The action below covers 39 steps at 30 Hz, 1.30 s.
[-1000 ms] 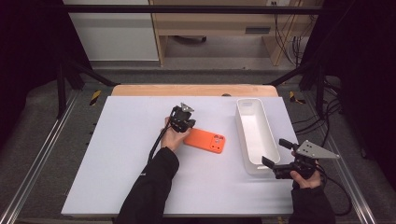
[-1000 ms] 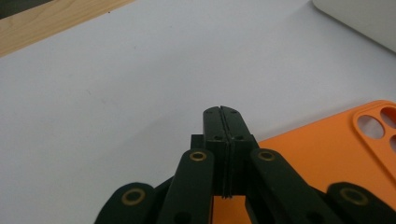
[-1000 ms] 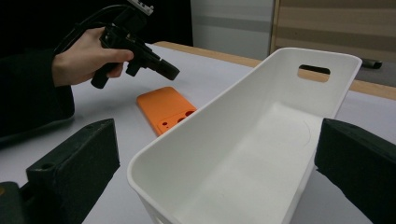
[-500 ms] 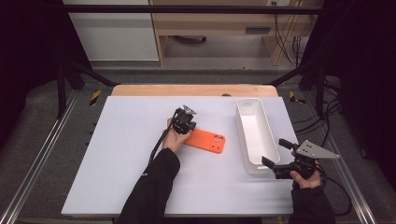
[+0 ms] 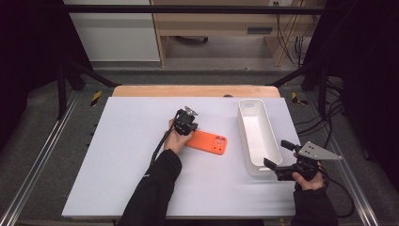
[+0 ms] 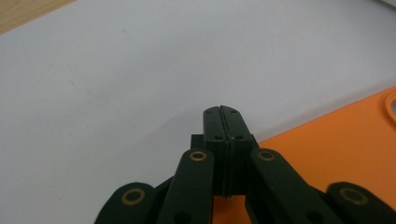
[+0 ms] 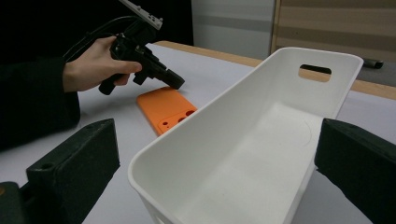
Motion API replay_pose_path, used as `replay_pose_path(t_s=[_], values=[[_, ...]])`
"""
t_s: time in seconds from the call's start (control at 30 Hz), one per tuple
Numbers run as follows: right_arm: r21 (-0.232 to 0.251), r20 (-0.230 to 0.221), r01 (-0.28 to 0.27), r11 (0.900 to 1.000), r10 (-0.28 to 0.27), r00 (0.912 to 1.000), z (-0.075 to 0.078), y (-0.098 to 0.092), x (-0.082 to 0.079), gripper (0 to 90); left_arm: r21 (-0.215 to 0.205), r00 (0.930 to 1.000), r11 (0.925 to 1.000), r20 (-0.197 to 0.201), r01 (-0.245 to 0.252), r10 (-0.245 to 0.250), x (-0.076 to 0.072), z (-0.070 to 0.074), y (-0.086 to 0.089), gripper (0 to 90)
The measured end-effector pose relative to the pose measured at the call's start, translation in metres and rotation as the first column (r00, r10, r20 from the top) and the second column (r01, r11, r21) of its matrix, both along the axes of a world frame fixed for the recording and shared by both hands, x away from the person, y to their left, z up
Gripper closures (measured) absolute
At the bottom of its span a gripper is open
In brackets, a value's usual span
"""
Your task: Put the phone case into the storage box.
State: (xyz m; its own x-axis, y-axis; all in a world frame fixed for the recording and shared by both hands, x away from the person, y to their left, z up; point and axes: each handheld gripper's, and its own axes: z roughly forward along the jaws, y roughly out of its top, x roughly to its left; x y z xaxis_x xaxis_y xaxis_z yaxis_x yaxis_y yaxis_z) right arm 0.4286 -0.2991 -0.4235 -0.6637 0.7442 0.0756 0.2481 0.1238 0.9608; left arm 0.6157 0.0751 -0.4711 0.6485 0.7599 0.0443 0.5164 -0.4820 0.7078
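An orange phone case [image 5: 209, 142] lies flat in the middle of the white mat. My left gripper [image 5: 187, 133] is shut with nothing between its fingers, and its tip hovers just over the case's left end [image 6: 336, 140]. In the right gripper view that left gripper [image 7: 175, 83] sits at the far end of the case [image 7: 166, 109]. A long white bin [image 5: 248, 141] stands empty to the right. My right gripper [image 5: 278, 154] is open at the bin's near right corner, its jaws standing wide on either side of the bin's near end [image 7: 224, 107].
The white mat [image 5: 117, 165] covers most of the table, with a strip of wood [image 5: 188, 90] showing at the back. Metal rails [image 5: 42, 155] run along both sides. Cables [image 5: 339, 188] trail off the right edge by my right hand.
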Motion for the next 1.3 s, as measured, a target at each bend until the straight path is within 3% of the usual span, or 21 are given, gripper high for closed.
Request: replay_pose_path(t_s=[0.3, 1.3], values=[[0.001, 0.0, -0.001, 1.0, 0.001, 1.0, 0.0, 0.0, 0.0, 0.3, 0.027, 0.9996, 0.9994, -0.018, 0.023, -0.022, -0.008, 0.002, 0.002, 89.8], [0.002, 0.005, -0.001, 1.0, 0.001, 1.0, 0.001, -0.001, 0.0, 0.3, 0.038, 0.9944, 0.9941, -0.034, 0.102, -0.1, -0.051, 0.003, 0.013, 89.9]])
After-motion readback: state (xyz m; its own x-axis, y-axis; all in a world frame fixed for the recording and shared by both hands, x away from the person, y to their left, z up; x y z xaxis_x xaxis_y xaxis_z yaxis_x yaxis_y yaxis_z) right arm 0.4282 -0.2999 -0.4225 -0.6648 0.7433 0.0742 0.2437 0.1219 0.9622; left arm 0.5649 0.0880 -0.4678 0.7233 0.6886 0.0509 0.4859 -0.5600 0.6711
